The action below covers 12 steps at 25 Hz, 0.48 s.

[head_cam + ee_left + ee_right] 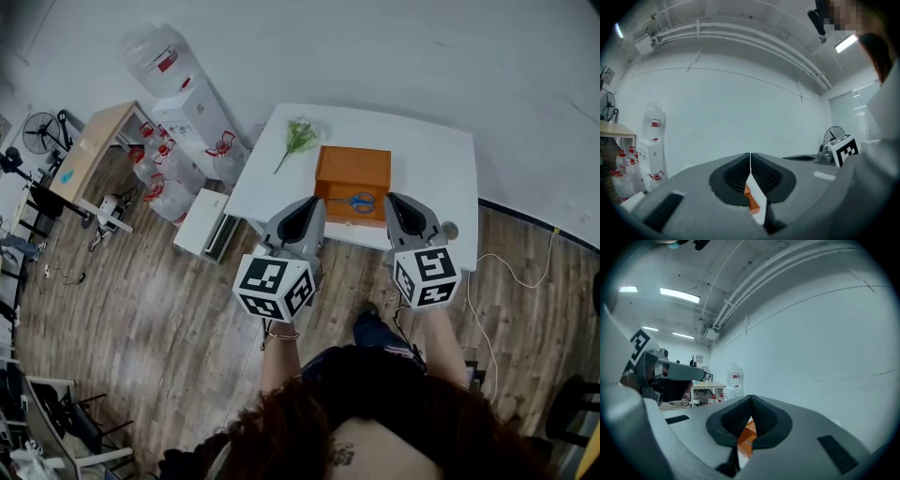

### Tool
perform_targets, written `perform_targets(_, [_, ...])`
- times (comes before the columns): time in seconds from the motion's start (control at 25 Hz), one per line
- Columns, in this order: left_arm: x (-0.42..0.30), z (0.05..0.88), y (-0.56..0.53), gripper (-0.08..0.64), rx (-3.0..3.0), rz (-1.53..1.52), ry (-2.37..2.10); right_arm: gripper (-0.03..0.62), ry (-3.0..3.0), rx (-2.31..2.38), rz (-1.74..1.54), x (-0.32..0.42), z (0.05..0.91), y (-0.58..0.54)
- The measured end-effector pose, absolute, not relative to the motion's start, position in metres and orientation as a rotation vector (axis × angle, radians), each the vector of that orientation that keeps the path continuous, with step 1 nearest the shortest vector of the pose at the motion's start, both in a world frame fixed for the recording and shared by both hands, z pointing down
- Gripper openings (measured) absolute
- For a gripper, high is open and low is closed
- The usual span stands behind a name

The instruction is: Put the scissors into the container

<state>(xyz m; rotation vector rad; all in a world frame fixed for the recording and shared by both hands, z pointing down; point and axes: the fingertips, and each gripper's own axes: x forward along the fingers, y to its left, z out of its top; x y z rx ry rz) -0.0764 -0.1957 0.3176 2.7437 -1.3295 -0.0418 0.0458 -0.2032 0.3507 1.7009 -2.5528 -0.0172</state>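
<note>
Left gripper point(314, 204) and right gripper point(396, 201) are hovering clenched shut and empty at the near edge of the table point(431, 159). Blue scissors point(355, 201) are lying in the orange container's point(352, 164) front part, seemingly placed already; next is probably just checking and pulling clear

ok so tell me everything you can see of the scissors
The scissors look small from the head view: blue handles and thin, metal-looking blades that seem closed. They lie flat at the near side of the orange container, which sits on the white table. Only the container touches them.
</note>
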Motion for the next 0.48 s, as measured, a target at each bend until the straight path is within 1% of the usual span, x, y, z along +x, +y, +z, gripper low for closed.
perform_targets(0.48, [-0.0687, 0.3116, -0.1973, 0.020, 2.772, -0.050, -1.299, -0.002, -2.541, 1.717, -0.021, 0.0488, 0.3443, -0.2007])
